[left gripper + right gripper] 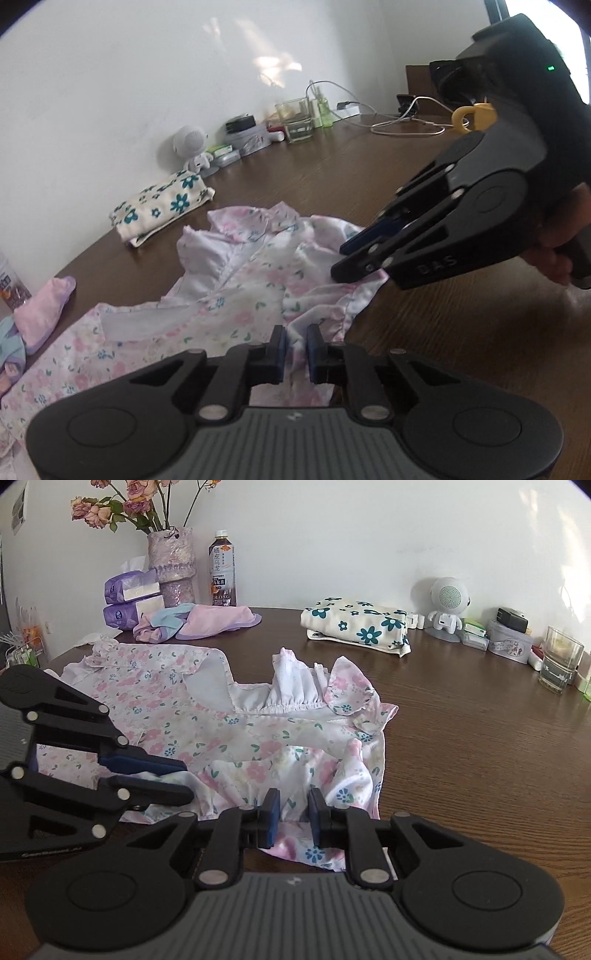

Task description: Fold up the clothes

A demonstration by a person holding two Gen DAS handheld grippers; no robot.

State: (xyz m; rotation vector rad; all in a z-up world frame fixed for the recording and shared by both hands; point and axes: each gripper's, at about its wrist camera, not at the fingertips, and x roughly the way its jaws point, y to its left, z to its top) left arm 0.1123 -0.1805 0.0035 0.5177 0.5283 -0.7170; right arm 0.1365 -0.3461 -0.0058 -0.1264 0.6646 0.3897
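left claw (295, 349) pinching floral dress (236, 291) hem

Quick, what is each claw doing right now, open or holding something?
Left claw: shut on the floral dress.
Right claw: shut on the same floral dress.

This was a lived-in room of a home, not a workplace. A dark wooden table (480, 738) stood against a plain white wall. Beyond the right claw, to its left, stood a vase of dried roses (171, 565), tissue packs (129, 602) and a tea bottle (222, 570). Ahead to its right sat a robot-shaped speaker (447, 605), a charger (511, 618) and a glass (561, 657).
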